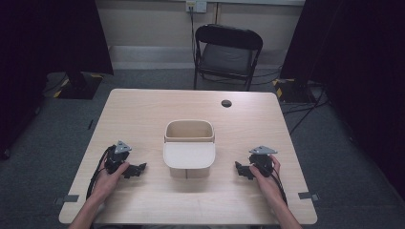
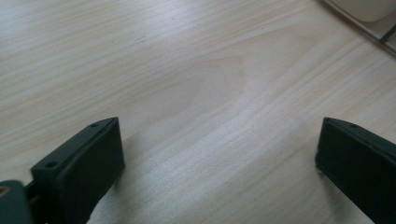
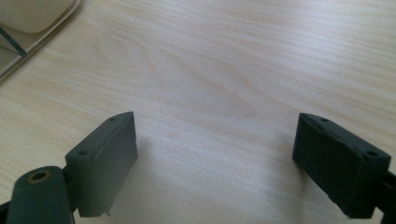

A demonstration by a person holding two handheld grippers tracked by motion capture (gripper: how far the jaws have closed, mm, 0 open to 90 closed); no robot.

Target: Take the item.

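Note:
A beige open-topped box [image 1: 189,132] with a white rounded panel on its near side stands at the middle of the table. My left gripper [image 1: 137,169] rests on the wood to the box's left, held by a hand, its jaws pointing toward the box. In the left gripper view the left gripper [image 2: 219,135] is open over bare wood, with the box corner [image 2: 369,9] at the top right. My right gripper [image 1: 240,170] lies to the box's right. In the right gripper view the right gripper [image 3: 215,126] is open with nothing between the jaws, and the box [image 3: 32,18] shows at the top left.
The light wooden table [image 1: 143,109] has a round dark cable hole [image 1: 226,103] at its back right. A black folding chair [image 1: 228,52] stands beyond the far edge. Dark curtains hang at both sides, and tape marks [image 1: 309,195] sit near the front corners.

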